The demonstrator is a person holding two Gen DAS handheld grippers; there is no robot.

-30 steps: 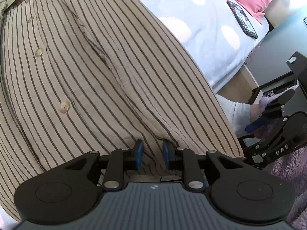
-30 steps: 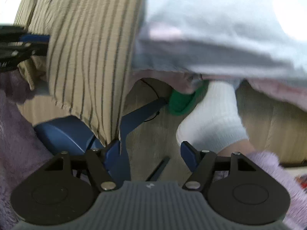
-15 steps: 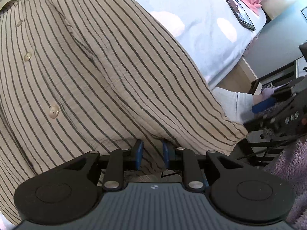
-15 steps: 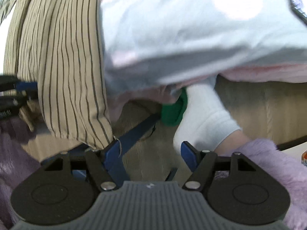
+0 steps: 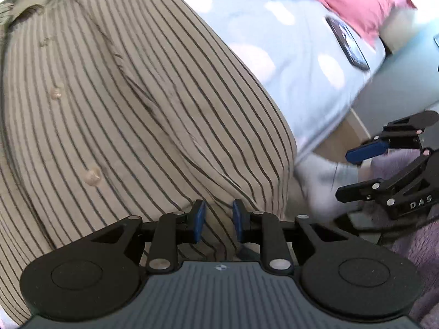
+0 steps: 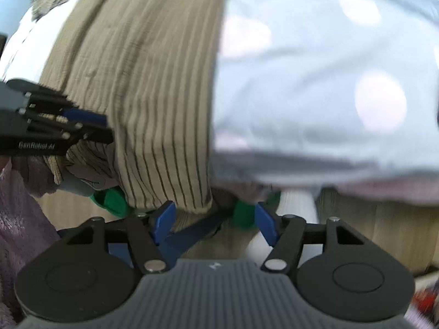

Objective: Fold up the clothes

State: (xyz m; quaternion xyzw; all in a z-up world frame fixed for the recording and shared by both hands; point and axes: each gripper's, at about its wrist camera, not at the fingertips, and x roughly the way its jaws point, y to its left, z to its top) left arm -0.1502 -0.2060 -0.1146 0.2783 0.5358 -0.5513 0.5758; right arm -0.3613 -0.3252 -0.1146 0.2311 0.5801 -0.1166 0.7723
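— While your left tongs (image 5: 218, 220) sit at the hem of the beige cotton shirt with thin dark stripes (image 5: 131, 104), what do their blue pads hold?
— A fold of that hem, pinched between pads drawn nearly together. The shirt lies spread over the pale blue bed sheet with white spots (image 5: 296, 54), buttons up, its lower edge hanging past the bed's side.
— And further right?
— A black phone (image 5: 347, 42) lies on the sheet beside a pink pillow (image 5: 365, 2). Your right tongs (image 6: 215, 220) hover at the shirt's lower right corner, pads spread apart; the left pad sits just beside the cloth, but you have no grip there. Below them you can see your white sock (image 6: 295, 208) in a green slipper (image 6: 244, 215).
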